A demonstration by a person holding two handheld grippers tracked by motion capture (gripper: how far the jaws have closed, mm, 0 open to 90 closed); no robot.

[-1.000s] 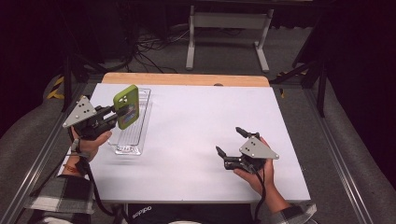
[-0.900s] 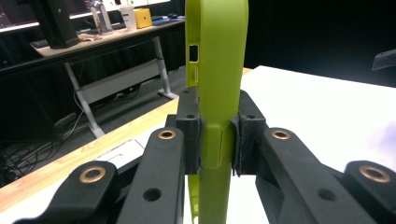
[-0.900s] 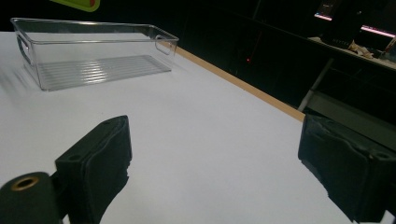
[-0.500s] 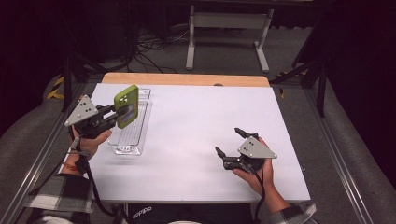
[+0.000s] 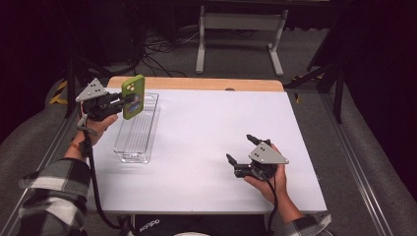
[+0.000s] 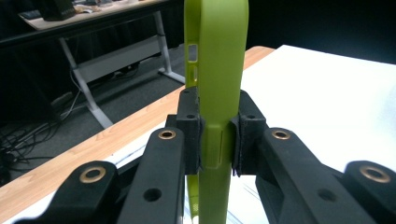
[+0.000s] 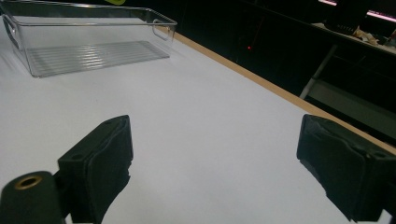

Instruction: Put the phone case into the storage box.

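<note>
A green phone case [image 5: 133,96] hangs upright in the air over the far end of a clear plastic tray [image 5: 129,145]. My left gripper [image 5: 124,101] is shut on it from the left. In the left gripper view the two pads [image 6: 191,135] clamp the case [image 6: 217,70] edge-on, near its lower half. My right gripper [image 5: 242,150] rests low near the table's front right, held by a hand. It stands open with nothing between its fingers [image 7: 100,156]. The tray [image 7: 88,53] lies ahead of it to the far left.
The white tabletop [image 5: 206,128] has a wooden strip [image 5: 196,83] along its far edge. A desk frame [image 5: 236,29] and cables stand on the dark floor beyond. A plaid sleeve [image 5: 44,196] comes in at bottom left.
My left gripper has lifted the green case a little higher and farther back over the tray. The right gripper has stayed in place, open.
</note>
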